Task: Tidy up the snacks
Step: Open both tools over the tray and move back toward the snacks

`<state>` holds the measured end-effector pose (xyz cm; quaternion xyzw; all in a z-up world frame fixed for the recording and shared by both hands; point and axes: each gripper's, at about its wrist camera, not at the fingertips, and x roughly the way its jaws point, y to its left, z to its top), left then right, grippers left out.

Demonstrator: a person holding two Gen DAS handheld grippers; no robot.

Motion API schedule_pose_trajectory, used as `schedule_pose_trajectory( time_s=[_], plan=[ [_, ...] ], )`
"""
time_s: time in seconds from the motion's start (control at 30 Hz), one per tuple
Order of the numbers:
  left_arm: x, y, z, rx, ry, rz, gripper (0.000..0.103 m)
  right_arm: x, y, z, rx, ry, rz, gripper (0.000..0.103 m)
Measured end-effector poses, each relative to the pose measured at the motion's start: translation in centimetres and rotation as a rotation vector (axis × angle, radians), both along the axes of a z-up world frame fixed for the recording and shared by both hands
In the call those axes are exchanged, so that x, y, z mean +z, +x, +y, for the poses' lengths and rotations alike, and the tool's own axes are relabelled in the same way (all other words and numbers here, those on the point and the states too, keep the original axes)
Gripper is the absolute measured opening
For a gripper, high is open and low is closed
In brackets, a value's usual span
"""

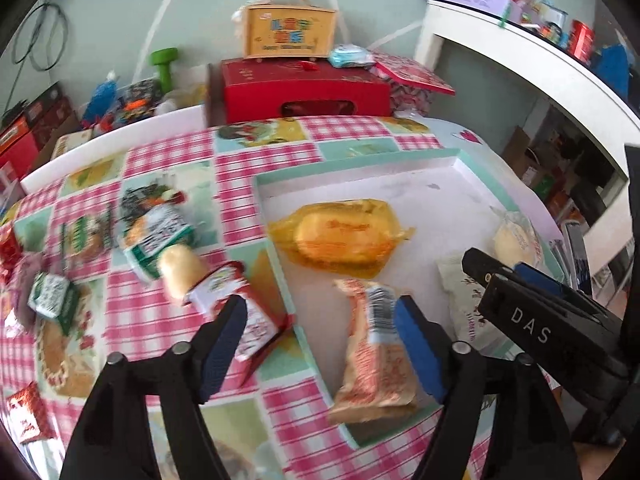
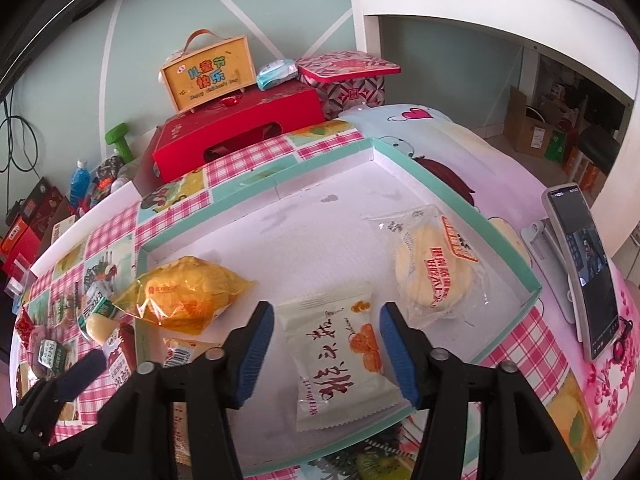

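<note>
Four snack packs lie in the shallow green-edged tray (image 2: 516, 276) on the checked worktop (image 1: 168, 160). Over it, the left tool (image 1: 320, 344) stands wide, with an orange-striped pack (image 1: 372, 356) lying loose between its pads, though the picture is blurry there. Beside it, the right tool (image 2: 326, 354) stands wide too, and a white pack (image 2: 340, 364) lies flat between its pads, seemingly untouched.
</note>
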<state>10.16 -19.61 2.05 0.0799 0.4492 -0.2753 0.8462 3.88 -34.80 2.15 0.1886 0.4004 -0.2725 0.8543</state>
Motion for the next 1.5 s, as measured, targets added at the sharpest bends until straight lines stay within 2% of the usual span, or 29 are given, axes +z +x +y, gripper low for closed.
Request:
schedule_pose_trajectory(
  time_s=[0.03, 0.13, 0.27, 0.33, 0.5, 0.7, 0.97, 1.17, 1.27, 1.5],
  plan=[
    [0.1, 0.2, 0.7, 0.027, 0.004, 0.005, 0.080, 0.0, 0.2, 0.3, 0.013, -0.004, 0.006, 0.073],
    [0.0, 1.2, 2.8, 0.113, 0.027, 0.013, 0.085, 0.0, 0.9, 1.3, 0.053, -0.024, 0.022, 0.077],
    [-0.5, 2.5, 6.1, 0.235, 0.077, 0.014, 0.088, 0.2, 1.6, 2.7, 0.097, -0.051, 0.017, 0.097],
    [-0.8, 3.1, 8.0, 0.301, 0.095, 0.013, 0.090, 0.3, 1.9, 3.6, 0.124, -0.072, 0.011, 0.103],
    [-1.2, 4.0, 11.8, 0.407, 0.116, 0.021, 0.094, 0.7, 2.6, 5.4, 0.164, -0.104, 0.000, 0.103],
    [-0.3, 4.7, 16.2, 0.508, 0.109, 0.009, 0.094, 2.0, 3.3, 8.1, 0.213, -0.108, -0.070, 0.103],
    [0.5, 5.2, 23.6, 0.696, 0.087, 0.015, 0.094, 1.8, 5.5, 14.3, 0.400, -0.049, -0.096, 0.103],
    [-0.2, 5.2, 28.3, 0.825, 0.096, 0.044, 0.094, -0.5, 7.5, 18.2, 0.522, -0.077, -0.030, 0.103],
    [-0.7, 4.6, 29.9, 0.886, 0.103, 0.058, 0.094, -1.9, 8.2, 18.2, 0.524, -0.078, 0.017, 0.103],
    [-2.9, 3.3, 32.4, 0.988, 0.105, 0.146, 0.094, -3.5, 8.7, 16.3, 0.472, -0.038, 0.052, 0.103]
  ],
)
